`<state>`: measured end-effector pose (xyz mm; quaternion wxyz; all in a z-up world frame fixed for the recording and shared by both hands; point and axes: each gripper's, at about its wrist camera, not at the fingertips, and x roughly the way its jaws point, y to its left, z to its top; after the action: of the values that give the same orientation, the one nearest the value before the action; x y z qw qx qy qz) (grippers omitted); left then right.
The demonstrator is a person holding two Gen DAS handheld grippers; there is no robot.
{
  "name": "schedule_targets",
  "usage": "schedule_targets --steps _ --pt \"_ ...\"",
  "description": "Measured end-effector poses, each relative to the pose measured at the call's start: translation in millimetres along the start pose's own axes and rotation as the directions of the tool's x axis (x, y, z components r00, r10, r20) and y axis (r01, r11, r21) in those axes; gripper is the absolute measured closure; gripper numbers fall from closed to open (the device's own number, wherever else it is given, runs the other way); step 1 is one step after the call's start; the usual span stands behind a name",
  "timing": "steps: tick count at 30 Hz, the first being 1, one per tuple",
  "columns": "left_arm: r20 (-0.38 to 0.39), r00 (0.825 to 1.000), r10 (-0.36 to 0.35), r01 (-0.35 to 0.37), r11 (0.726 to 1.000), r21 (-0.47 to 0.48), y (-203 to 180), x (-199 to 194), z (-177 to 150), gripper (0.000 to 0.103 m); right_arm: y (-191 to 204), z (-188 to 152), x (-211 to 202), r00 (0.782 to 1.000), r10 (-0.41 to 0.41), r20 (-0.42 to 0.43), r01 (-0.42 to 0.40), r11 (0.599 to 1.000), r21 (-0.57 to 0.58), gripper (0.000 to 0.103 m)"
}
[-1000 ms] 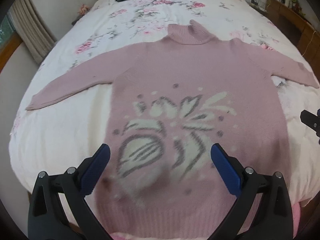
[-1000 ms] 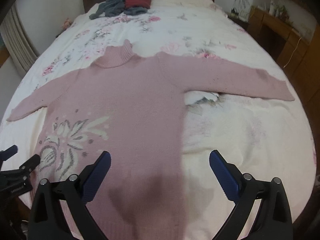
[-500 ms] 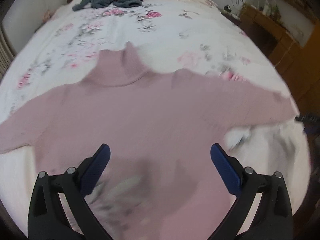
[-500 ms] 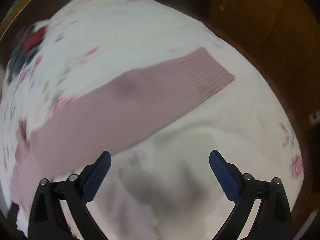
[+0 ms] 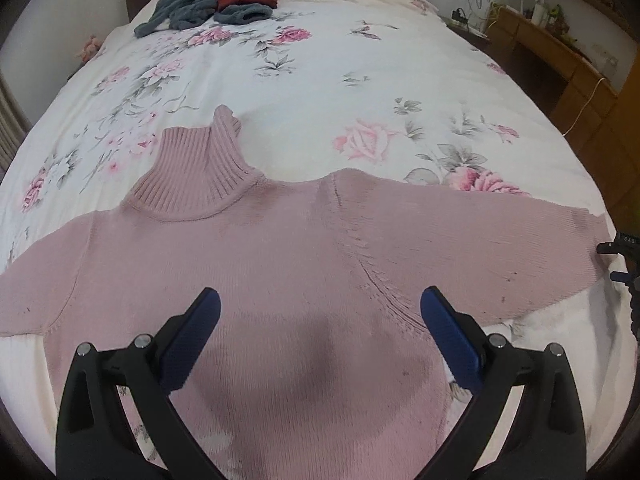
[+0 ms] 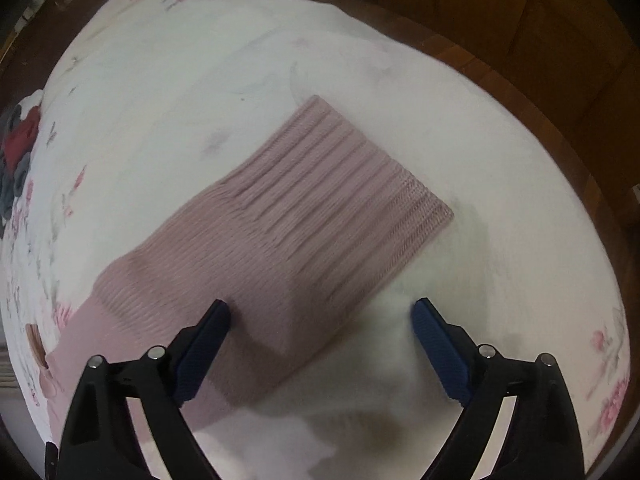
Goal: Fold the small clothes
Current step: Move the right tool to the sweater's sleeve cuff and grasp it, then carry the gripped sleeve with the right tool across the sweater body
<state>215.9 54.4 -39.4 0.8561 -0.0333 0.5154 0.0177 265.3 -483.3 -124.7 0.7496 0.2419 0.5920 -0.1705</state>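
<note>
Floral bedding (image 5: 360,92) fills the left wrist view, with a pink turtleneck sweater (image 5: 280,264) spread flat on it, collar toward the headboard. The left gripper (image 5: 316,336) is held over the chest with its fingers spread wide and nothing between them. A pile of grey and red clothes (image 5: 224,4) lies well apart near the headboard, so ample bare quilt is left beyond the collar for folding.

In the right wrist view, the right gripper (image 6: 320,340) is seen low over the sleeve cuff (image 6: 348,200), jaws wide and empty. The bed edge (image 6: 560,168) lies near the cuff; a grip closed there could take quilt with the knit, or only its top layer.
</note>
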Motion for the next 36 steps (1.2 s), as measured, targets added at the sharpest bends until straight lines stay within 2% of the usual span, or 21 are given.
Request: schedule_targets --steps 2,4,5,6,7,10,16,21,24,29,36 --pt "0.0 1.0 0.012 -0.012 1.0 0.007 -0.4 3.5 -0.4 0.004 1.7 0.6 0.2 1.0 0.003 0.019 -0.003 1.0 -0.014 0.024" --pt "-0.001 1.0 0.025 -0.025 1.0 0.014 0.0 6.7 -0.9 0.004 0.4 0.1 -3.9 0.999 0.03 0.039 -0.028 0.999 -0.033 0.058" --pt "-0.003 1.0 0.028 -0.028 1.0 0.015 0.6 7.9 -1.0 0.004 0.2 0.7 -5.3 0.998 0.049 0.04 -0.048 0.998 -0.031 0.066" --pt "-0.006 1.0 0.028 -0.027 1.0 0.012 1.7 8.8 -1.0 0.004 1.0 2.4 -6.0 0.997 0.074 0.037 -0.073 0.997 -0.028 0.085" --pt "-0.008 1.0 0.027 -0.027 1.0 0.008 3.2 9.2 -1.1 0.004 0.8 2.6 -8.0 0.994 0.099 0.035 -0.098 0.995 -0.025 0.09" --pt "-0.008 1.0 0.021 -0.021 1.0 -0.004 10.7 6.1 -2.4 0.004 7.9 -4.7 -23.2 0.992 0.099 0.082 -0.095 0.994 -0.052 0.097" --pt "-0.008 0.999 0.032 -0.032 0.999 -0.013 34.5 -1.5 -10.0 0.004 31.2 -40.5 -61.9 0.971 0.211 0.112 -0.198 0.973 -0.12 0.098" --pt "-0.027 0.999 0.029 -0.03 0.999 -0.045 61.3 -4.9 -19.1 0.004 94.7 -81.1 -83.5 0.95 0.302 0.083 -0.277 0.934 -0.226 0.098" --pt "-0.034 0.999 0.023 -0.025 0.998 -0.063 75.6 -7.7 -25.2 0.004 139.5 -106.3 -91.9 0.922 0.385 0.043 -0.357 0.887 -0.294 0.098" --pt "-0.031 0.999 0.019 -0.022 0.995 -0.094 97.7 -13.2 -29.7 0.004 213.5 -140.7 -84.4 0.89 0.454 -0.05 -0.436 0.811 -0.391 0.098" --pt "-0.022 1.0 0.02 -0.022 0.994 -0.11 122.3 -18.4 -31.6 0.004 293.4 -197.8 -72.3 0.871 0.471 -0.141 -0.472 0.719 -0.51 0.098"
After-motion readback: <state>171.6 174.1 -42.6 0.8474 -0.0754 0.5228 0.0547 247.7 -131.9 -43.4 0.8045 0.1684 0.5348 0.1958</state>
